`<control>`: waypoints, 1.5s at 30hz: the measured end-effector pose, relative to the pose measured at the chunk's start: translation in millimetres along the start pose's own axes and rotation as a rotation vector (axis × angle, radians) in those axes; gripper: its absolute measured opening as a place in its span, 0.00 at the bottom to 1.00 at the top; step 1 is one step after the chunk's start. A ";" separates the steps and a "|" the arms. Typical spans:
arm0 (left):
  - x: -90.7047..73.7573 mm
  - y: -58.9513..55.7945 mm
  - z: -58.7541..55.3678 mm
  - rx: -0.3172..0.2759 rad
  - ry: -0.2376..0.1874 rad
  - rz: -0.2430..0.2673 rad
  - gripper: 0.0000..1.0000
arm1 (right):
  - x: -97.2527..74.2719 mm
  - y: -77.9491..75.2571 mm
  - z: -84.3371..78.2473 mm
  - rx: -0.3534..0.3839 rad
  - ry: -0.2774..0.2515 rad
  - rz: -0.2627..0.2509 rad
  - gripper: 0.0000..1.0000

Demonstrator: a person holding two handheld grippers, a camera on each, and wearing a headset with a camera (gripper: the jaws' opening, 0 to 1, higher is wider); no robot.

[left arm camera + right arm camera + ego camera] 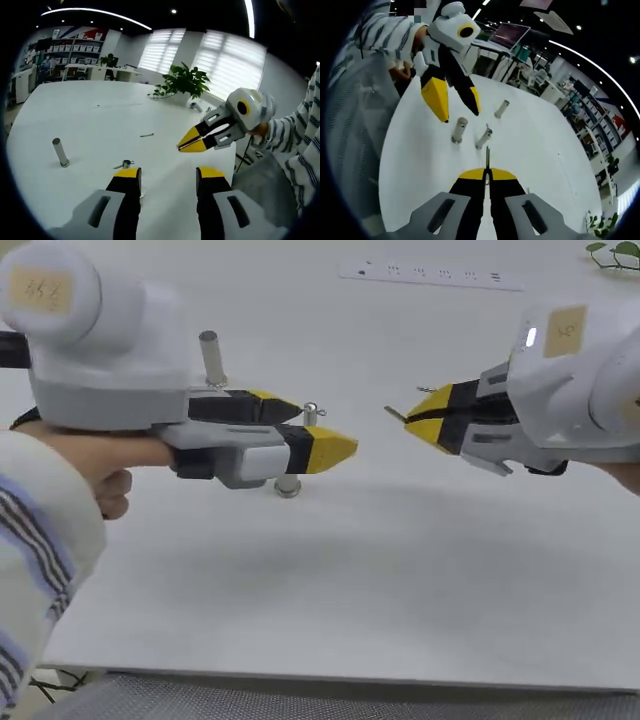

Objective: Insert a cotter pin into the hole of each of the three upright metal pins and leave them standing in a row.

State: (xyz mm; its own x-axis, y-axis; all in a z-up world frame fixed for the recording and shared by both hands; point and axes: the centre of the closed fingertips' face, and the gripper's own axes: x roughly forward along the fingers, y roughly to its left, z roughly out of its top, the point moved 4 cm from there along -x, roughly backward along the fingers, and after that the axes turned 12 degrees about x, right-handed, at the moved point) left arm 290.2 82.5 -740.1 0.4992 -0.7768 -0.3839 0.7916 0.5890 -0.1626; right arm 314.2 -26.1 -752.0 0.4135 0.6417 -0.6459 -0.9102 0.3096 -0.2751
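Note:
Three upright metal pins stand on the white table (400,570): a far one (210,355), a middle one (311,413) with a cotter pin through its top, and a near one whose base (287,486) shows under the left gripper. My left gripper (320,427) is open, its jaws on either side of the middle pin (126,163). My right gripper (410,422) is shut on a cotter pin (487,156), held a short way from the row and pointing at the middle pin (484,138). The near pin (459,130) and far pin (501,108) have bare tops.
A loose cotter pin (146,135) lies on the table beyond the pins. A white power strip (430,275) sits at the far edge, a plant (615,252) at the far right. The table's front edge (330,677) runs close below.

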 end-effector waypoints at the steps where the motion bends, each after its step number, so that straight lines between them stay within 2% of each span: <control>1: 1.2 -0.7 0.9 -0.003 0.000 -0.003 0.40 | 0.8 1.2 -0.4 -0.008 0.000 0.005 0.03; 3: 4.1 -2.3 2.0 -0.015 0.003 -0.015 0.37 | 2.6 5.0 -0.6 -0.022 -0.005 0.011 0.03; 7: 8.8 -7.4 1.9 -0.065 0.010 -0.059 0.24 | 3.7 14.0 1.9 -0.032 -0.015 0.024 0.03; 9: 11.5 -10.4 0.0 -0.089 0.026 -0.077 0.22 | 3.3 17.8 4.9 -0.044 -0.025 0.026 0.03; 11: 13.4 -10.3 -0.3 -0.088 0.024 -0.078 0.20 | 2.7 20.3 7.8 -0.052 -0.030 0.027 0.03; 16: 16.8 -11.6 -1.6 -0.129 0.030 -0.108 0.11 | 2.3 24.7 10.7 -0.054 -0.039 0.036 0.03; 23: 19.2 -15.0 -2.4 -0.174 0.030 -0.129 0.05 | 2.7 26.1 13.4 -0.062 -0.052 0.039 0.03; 33: 20.4 -15.8 -4.7 -0.217 0.039 -0.120 0.02 | 2.8 28.1 15.3 -0.055 -0.062 0.037 0.03; 38: 21.0 -16.9 -5.0 -0.230 0.043 -0.120 0.02 | 3.9 28.4 15.1 -0.050 -0.063 0.041 0.03; 45: 20.8 -16.4 -4.8 -0.281 0.041 -0.124 0.02 | 4.2 28.3 16.1 -0.064 -0.064 0.037 0.03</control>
State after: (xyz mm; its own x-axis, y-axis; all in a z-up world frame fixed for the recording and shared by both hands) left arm 285.9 57.8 -749.8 0.3854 -0.8403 -0.3812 0.7141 0.5333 -0.4535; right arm 290.6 -3.4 -751.0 0.3787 0.6961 -0.6099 -0.9235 0.2407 -0.2986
